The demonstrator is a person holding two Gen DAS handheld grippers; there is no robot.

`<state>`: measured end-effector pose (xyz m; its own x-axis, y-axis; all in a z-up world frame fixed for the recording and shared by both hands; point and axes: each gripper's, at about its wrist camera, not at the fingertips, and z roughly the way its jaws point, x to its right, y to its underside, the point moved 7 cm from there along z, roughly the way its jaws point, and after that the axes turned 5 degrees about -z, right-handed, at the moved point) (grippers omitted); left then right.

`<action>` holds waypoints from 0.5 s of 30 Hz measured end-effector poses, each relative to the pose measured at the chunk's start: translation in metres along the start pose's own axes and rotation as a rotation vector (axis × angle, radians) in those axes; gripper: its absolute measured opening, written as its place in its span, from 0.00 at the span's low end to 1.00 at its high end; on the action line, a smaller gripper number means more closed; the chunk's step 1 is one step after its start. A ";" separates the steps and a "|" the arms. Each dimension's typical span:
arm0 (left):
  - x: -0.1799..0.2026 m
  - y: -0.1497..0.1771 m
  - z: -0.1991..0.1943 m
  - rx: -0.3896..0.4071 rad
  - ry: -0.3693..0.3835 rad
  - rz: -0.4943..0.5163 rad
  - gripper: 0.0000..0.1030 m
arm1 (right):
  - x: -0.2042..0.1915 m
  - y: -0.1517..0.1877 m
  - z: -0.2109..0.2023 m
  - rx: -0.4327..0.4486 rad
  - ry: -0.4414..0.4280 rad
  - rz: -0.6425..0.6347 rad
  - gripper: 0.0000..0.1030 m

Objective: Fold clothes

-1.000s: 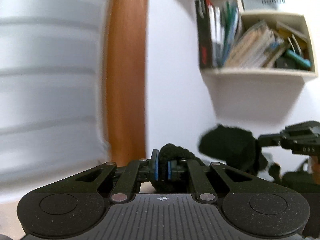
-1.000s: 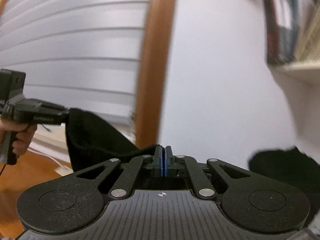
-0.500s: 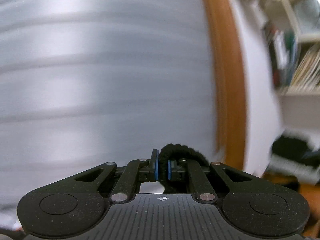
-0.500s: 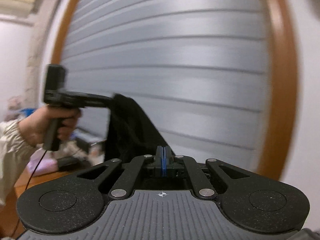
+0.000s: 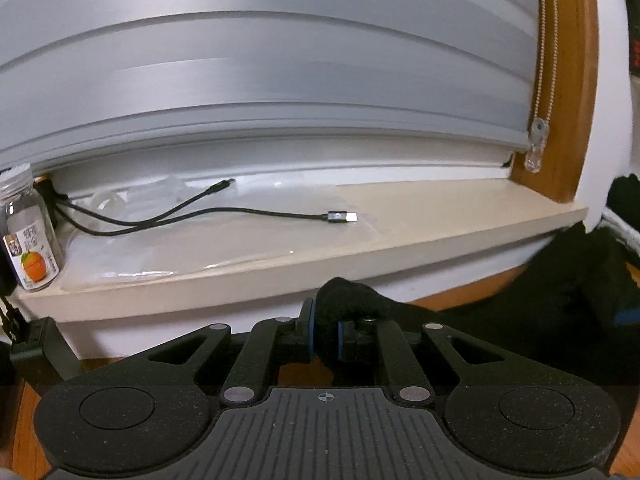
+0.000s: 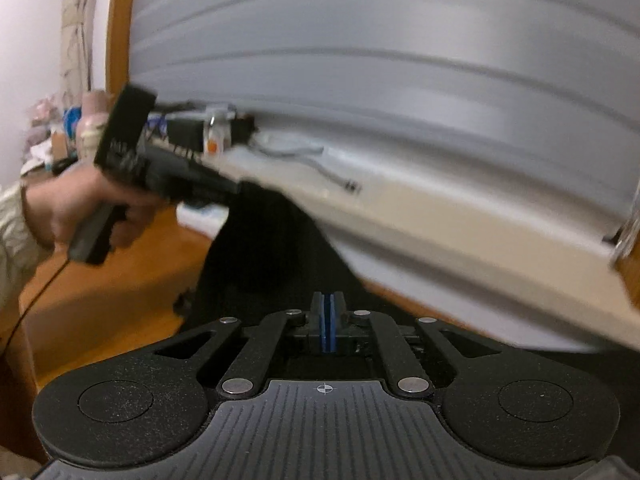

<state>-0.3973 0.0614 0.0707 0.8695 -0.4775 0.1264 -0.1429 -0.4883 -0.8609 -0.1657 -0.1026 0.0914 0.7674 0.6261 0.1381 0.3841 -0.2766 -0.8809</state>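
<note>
A black garment (image 5: 560, 292) hangs between my two grippers. My left gripper (image 5: 325, 334) is shut on a thick bunched edge of it (image 5: 344, 300), and the cloth runs off to the right and down. In the right wrist view the garment (image 6: 264, 256) drapes down from the left gripper (image 6: 240, 190), which a hand holds at the left. My right gripper (image 6: 329, 330) has its blue pads pressed together with dark cloth around and below them; the pinched edge itself is hidden.
A cream window sill (image 5: 400, 236) runs across just ahead, under a grey blind (image 5: 280, 80). On it lie black charging cables (image 5: 240, 212) and a glass jar (image 5: 28, 236) at the left. A wooden window frame (image 5: 576, 80) stands right. Wooden floor (image 6: 120, 272) lies below.
Both grippers have swung left and down, from facing the wall and bookshelf to facing the window sill. The garment has come down with them, still held by both.
</note>
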 end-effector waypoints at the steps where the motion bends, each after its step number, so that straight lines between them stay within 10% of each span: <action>1: -0.002 0.001 0.001 -0.002 0.000 -0.002 0.10 | -0.002 0.006 0.003 -0.016 -0.007 0.003 0.06; 15: -0.017 0.017 0.013 -0.080 -0.077 0.048 0.41 | -0.080 0.018 0.034 -0.090 -0.157 -0.065 0.34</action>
<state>-0.4078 0.0709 0.0477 0.8940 -0.4457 0.0453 -0.2196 -0.5242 -0.8228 -0.2374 -0.1326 0.0490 0.6527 0.7489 0.1148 0.4802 -0.2916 -0.8273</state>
